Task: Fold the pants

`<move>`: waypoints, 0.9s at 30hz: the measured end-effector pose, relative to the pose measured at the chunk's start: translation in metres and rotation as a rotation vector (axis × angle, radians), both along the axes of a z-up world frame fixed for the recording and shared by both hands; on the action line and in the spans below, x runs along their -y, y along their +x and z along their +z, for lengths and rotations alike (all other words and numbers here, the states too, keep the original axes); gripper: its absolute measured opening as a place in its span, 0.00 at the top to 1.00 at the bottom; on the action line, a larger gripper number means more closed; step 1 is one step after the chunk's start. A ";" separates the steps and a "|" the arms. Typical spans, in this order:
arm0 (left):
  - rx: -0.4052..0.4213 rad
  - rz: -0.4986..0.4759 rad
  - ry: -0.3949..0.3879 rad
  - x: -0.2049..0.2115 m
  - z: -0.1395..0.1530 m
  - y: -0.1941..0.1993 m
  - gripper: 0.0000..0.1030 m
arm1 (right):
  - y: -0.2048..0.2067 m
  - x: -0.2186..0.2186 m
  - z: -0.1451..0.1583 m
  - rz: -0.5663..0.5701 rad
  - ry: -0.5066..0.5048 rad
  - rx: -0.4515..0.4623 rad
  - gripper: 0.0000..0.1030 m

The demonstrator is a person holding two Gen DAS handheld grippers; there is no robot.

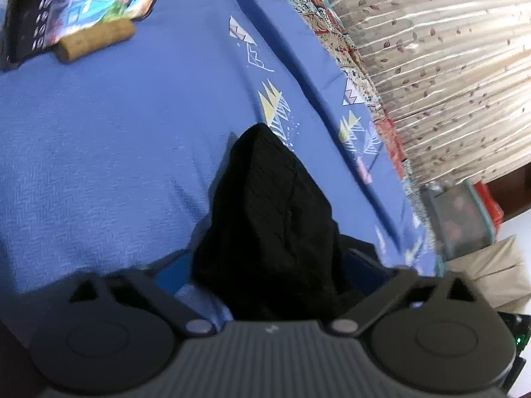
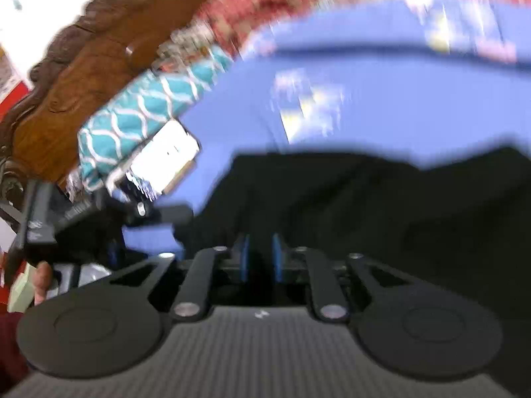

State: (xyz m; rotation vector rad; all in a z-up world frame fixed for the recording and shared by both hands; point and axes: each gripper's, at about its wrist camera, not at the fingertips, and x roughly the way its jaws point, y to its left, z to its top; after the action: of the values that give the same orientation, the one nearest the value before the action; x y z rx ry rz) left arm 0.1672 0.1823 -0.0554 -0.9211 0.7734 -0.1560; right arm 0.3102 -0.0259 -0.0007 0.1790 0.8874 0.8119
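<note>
I saw the pants (image 1: 275, 219) as matt black knit cloth on a blue bedsheet (image 1: 99, 139) of woven, herringbone-textured fabric. The headboard (image 2: 83, 76) was carved, glossy brown wood; the curtain (image 1: 441, 66) looked satiny and pleated.

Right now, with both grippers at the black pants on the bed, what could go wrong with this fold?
1. The left gripper has a thick bunch of the black pants between jaws that stand apart; the bunch may slip out.
2. The right gripper has its jaws nearly together on dark cloth; it may hold only a thin edge.
3. The blue bedsheet could get dragged along.
</note>
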 end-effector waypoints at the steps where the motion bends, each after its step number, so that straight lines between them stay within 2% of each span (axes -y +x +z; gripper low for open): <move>1: -0.009 -0.009 0.034 0.002 0.000 0.001 0.52 | -0.004 -0.010 -0.012 0.033 -0.011 -0.040 0.87; 2: -0.028 -0.006 0.062 0.002 0.000 0.000 0.70 | -0.012 -0.023 -0.023 0.074 -0.033 -0.059 0.87; 3: -0.043 0.013 0.084 0.000 0.001 -0.002 0.78 | -0.021 -0.035 -0.030 0.096 -0.066 -0.057 0.88; 6: -0.007 0.052 0.110 -0.005 0.014 -0.019 0.83 | -0.032 -0.055 -0.033 0.102 -0.094 -0.018 0.88; 10: 0.008 0.072 0.189 0.002 0.024 -0.029 0.81 | -0.020 -0.035 -0.030 0.094 0.004 -0.098 0.88; 11: -0.010 0.085 0.195 0.003 0.021 -0.028 0.76 | -0.020 -0.025 -0.028 0.080 0.030 -0.108 0.87; 13: -0.035 0.111 0.142 0.000 0.016 -0.026 0.52 | -0.025 0.002 -0.023 0.031 0.061 -0.093 0.86; 14: -0.036 0.106 0.104 -0.002 0.012 -0.024 0.23 | -0.026 0.014 -0.020 0.002 0.070 -0.083 0.86; 15: -0.009 0.089 0.047 -0.004 0.007 -0.020 0.06 | -0.026 0.026 -0.018 -0.029 0.080 -0.079 0.86; 16: 0.005 0.084 0.021 -0.005 0.003 -0.016 0.02 | -0.027 0.036 -0.017 -0.058 0.090 -0.078 0.86; 17: 0.001 0.091 0.021 -0.003 0.000 -0.012 0.03 | -0.026 0.043 -0.017 -0.090 0.098 -0.079 0.86; 18: -0.011 0.097 0.039 0.001 0.000 -0.008 0.17 | -0.024 0.051 -0.017 -0.125 0.111 -0.084 0.86; 19: -0.020 0.083 0.072 0.007 0.002 -0.002 0.38 | -0.022 0.055 -0.019 -0.147 0.127 -0.098 0.86; 20: -0.040 0.063 0.101 0.012 0.002 0.003 0.63 | -0.018 0.054 -0.024 -0.159 0.146 -0.123 0.86; 21: -0.044 0.043 0.102 0.017 0.004 0.006 0.69 | -0.015 0.052 -0.029 -0.163 0.162 -0.158 0.86; 23: -0.016 0.036 0.127 0.026 0.018 0.004 0.73 | -0.007 0.035 -0.050 -0.145 0.155 -0.254 0.86; 24: 0.024 0.035 0.192 0.035 0.031 0.003 0.75 | -0.004 0.030 -0.061 -0.143 0.131 -0.295 0.94; 27: 0.165 -0.082 0.399 0.083 0.074 -0.003 0.75 | 0.005 0.030 -0.076 -0.178 0.196 -0.378 0.94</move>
State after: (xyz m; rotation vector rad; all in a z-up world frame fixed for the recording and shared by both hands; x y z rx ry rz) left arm 0.1645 0.0988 0.0186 -0.4923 0.6579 -0.1413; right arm 0.3147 -0.0559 -0.0769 0.5909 1.1269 0.7081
